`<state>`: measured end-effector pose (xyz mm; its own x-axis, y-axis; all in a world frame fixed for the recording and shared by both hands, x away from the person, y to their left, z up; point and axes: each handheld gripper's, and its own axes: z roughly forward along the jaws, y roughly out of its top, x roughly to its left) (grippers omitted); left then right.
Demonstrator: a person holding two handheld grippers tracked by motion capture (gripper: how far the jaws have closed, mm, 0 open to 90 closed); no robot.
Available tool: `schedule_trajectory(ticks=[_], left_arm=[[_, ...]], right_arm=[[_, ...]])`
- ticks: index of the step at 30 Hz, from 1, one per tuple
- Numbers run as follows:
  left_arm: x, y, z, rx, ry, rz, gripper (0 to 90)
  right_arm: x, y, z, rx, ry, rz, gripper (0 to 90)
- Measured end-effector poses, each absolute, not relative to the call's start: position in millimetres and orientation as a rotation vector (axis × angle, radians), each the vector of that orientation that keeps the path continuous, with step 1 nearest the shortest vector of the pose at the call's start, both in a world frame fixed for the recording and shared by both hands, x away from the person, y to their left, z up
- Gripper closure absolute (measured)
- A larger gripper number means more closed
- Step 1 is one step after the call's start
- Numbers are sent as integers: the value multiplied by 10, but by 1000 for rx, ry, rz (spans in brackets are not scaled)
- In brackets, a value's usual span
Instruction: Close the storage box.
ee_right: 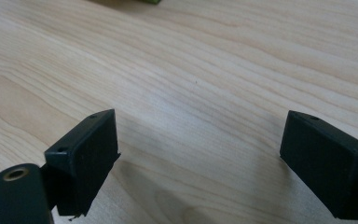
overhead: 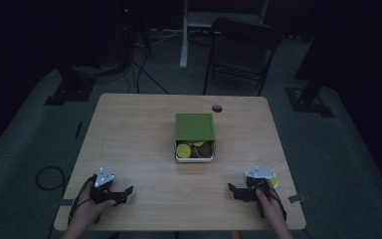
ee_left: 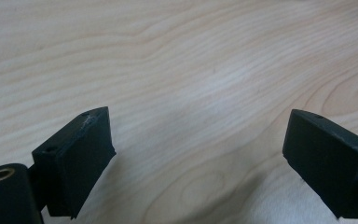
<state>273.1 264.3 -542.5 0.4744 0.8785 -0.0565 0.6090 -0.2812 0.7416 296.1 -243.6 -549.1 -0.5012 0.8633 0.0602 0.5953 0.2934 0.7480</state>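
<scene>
A small white box (overhead: 195, 158) stands at the middle of the wooden table (overhead: 139, 144). Its green lid (overhead: 194, 126) is slid toward the far side, and round yellow (overhead: 183, 150) and brown (overhead: 205, 149) pieces show in the uncovered near end. My left gripper (overhead: 128, 191) lies low at the near left in a hand, its jaws pointing right. It stands open (ee_left: 196, 135) over bare wood. My right gripper (overhead: 232, 189) lies at the near right, pointing left, also open (ee_right: 200, 135) with nothing between its jaws. Both are well short of the box.
A small yellow thing (overhead: 274, 181) shows just right of the right hand. A round cable hole (overhead: 217, 108) sits near the table's far edge. Beyond the table are a dark folding chair (overhead: 241, 50), stand bases and floor cables (overhead: 49, 177).
</scene>
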Motion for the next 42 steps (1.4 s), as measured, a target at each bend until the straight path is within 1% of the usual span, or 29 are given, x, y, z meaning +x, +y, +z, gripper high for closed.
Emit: schedule_trajectory(ticks=[3,10,26,42], left_arm=[[2716,2670,-5418,2016,1267,491,87],[2700,2775,-5417,1985,1331,510,87],[2650,2904,-5456,1989,1445,600,87],[2640,2790,-5460,1869,1628,676,86]], right_arm=[[2966,-2427,-5498,1312,2226,1003,110],[2966,-2411,-5503,1286,2238,959,110],[2970,-2414,-5504,1282,2241,962,110],[2970,-2415,-5504,1282,2241,963,110]])
